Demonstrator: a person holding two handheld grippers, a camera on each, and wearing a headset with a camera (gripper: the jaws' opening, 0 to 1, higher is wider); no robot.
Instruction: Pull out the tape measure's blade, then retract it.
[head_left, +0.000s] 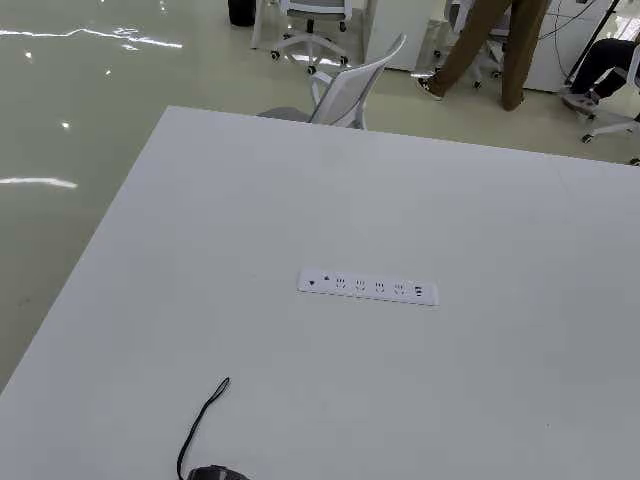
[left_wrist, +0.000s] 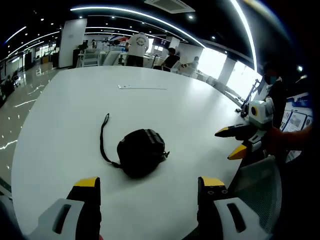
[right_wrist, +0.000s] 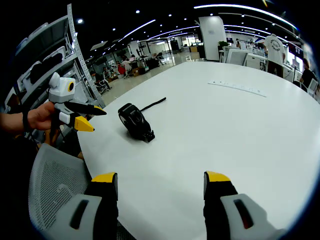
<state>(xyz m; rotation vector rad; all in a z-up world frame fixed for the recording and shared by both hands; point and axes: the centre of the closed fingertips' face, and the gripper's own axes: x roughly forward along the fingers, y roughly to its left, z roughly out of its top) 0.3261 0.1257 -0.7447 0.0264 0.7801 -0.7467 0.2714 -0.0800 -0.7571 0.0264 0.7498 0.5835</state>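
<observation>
Facing tape measure (left_wrist: 141, 151), left gripper (left_wrist: 148, 183), right gripper (right_wrist: 161, 176)

Bright, even overhead light washes the matte white tabletop (head_left: 450, 200), leaving almost no shadows in the head view, while the glossy pale floor (head_left: 80, 120) carries white streaks of glare. Both gripper views bow hard toward their edges, bending the long ceiling light strips (left_wrist: 125, 11); in the left gripper view the black rounded tape measure (left_wrist: 141, 151) reads as a dark, detail-poor mass.
</observation>
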